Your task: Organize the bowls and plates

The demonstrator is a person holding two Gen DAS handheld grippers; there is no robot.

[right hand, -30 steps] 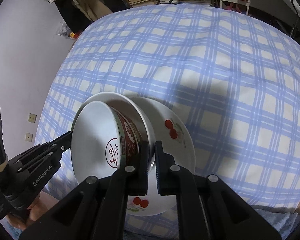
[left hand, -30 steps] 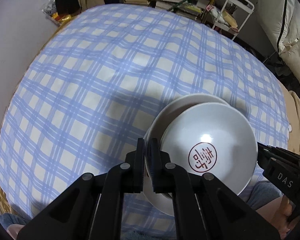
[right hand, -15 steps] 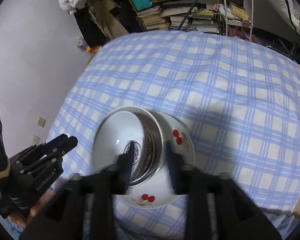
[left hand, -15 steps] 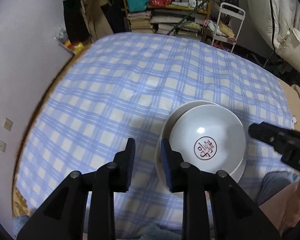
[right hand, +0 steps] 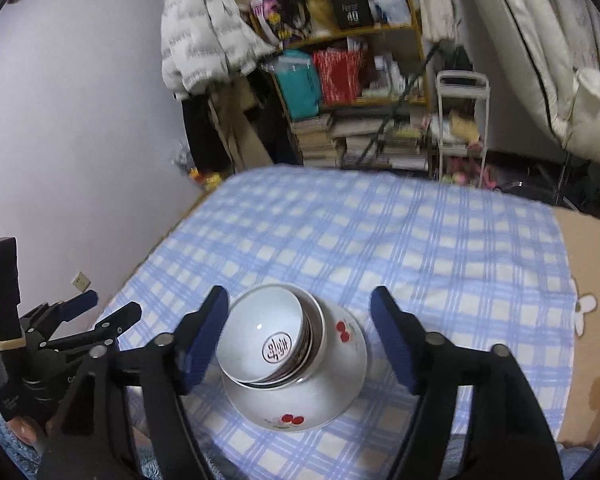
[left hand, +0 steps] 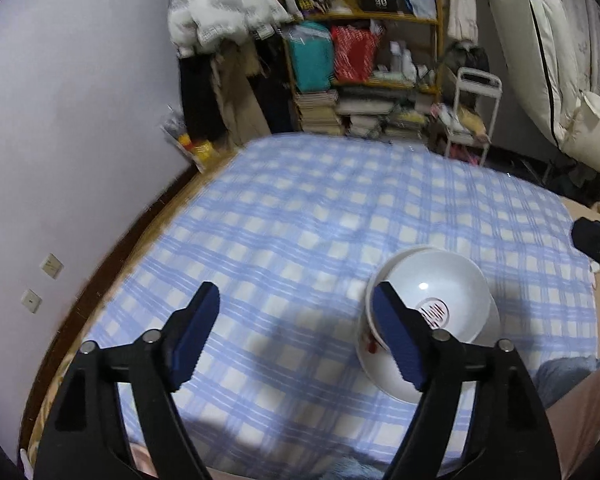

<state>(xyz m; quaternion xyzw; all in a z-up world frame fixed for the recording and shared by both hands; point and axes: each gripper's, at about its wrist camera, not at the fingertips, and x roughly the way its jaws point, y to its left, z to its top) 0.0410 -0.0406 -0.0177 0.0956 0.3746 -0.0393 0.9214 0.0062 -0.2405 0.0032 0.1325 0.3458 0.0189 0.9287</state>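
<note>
A white bowl (right hand: 276,340) with a red seal mark sits nested in a second bowl on a white plate with cherries (right hand: 340,380), near the front edge of the blue checked cloth (right hand: 420,260). My right gripper (right hand: 298,320) hovers above and behind the stack, its jaws opening, pads clear of the rims. In the left wrist view the same bowl (left hand: 440,300) and plate (left hand: 380,376) lie right of my left gripper (left hand: 296,320), whose jaws are also opening with only cloth between them. The left gripper (right hand: 80,324) shows at the right view's left edge. The right gripper's tip (left hand: 596,244) shows at the left view's right edge.
A pale wall (left hand: 80,120) runs along the cloth's left side. Behind the far edge stand a cluttered shelf with stacked books (right hand: 360,120) and a white cart (right hand: 460,120). A hanging white jacket (right hand: 204,28) is at the back left. A person's leg (left hand: 580,400) is at the near right.
Both grippers let go of the bowl's rim, opened wide, and rose and drew back from the stack. The bowl, tilted before, now sits level in the bowl beneath.
</note>
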